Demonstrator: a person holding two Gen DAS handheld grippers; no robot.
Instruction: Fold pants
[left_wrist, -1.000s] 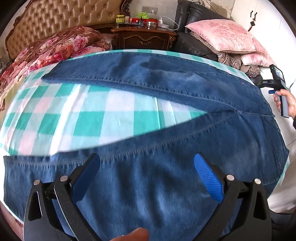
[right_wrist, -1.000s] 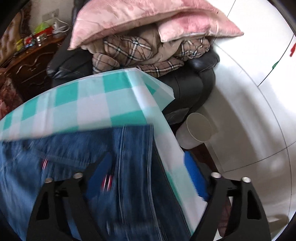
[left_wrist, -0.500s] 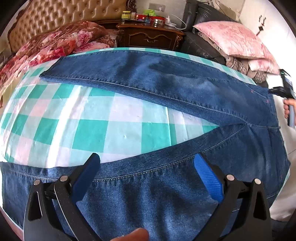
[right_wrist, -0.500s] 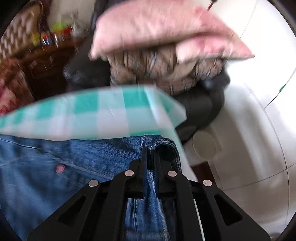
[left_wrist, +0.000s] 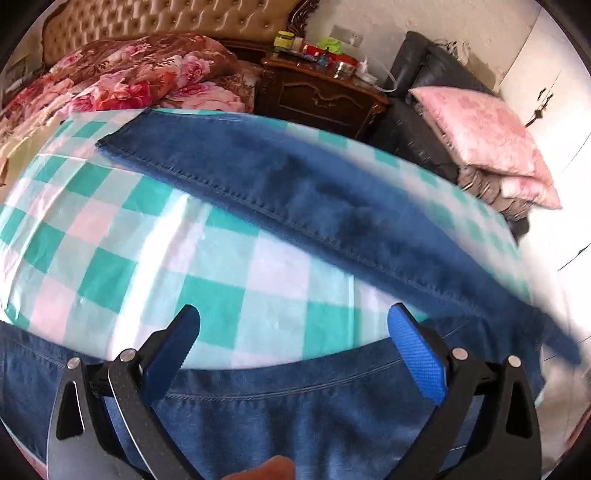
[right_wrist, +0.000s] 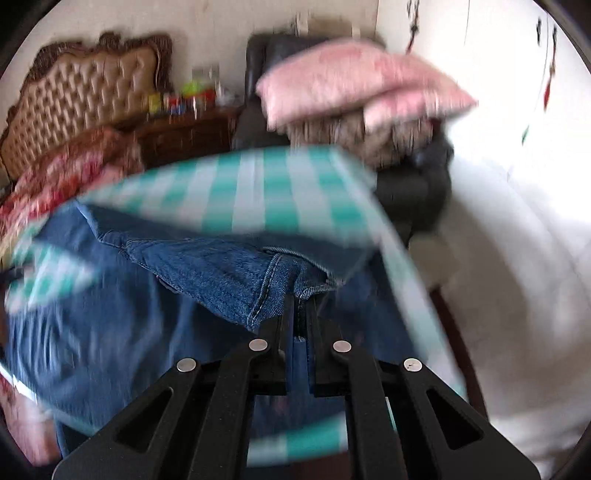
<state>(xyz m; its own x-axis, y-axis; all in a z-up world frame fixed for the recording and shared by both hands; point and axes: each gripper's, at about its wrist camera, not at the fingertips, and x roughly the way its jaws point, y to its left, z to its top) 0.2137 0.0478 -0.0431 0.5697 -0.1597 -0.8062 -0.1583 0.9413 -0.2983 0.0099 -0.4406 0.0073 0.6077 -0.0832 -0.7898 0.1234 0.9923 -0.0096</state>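
Blue jeans (left_wrist: 314, 199) lie spread on a table under a teal-and-white checked cloth (left_wrist: 155, 254), one leg stretching to the far left, the other leg (left_wrist: 295, 417) along the near edge. My left gripper (left_wrist: 293, 332) hovers open over that near leg, its blue pads (left_wrist: 417, 350) wide apart with nothing between them. In the right wrist view my right gripper (right_wrist: 301, 299) is shut on the jeans' waistband corner (right_wrist: 295, 273) and holds it lifted above the rest of the denim (right_wrist: 110, 332). The picture there is smeared by motion.
A bed with a tufted headboard (left_wrist: 155, 22) and floral quilt (left_wrist: 122, 77) stands behind the table. A dark wooden nightstand (left_wrist: 317, 92) with small items, a black chair (left_wrist: 428, 88) piled with pink pillows (left_wrist: 484, 129), and a white wall on the right.
My right gripper shut on the waistband corner and swung it up and leftward over the jeans. The left gripper drifted back along the near leg, staying open.
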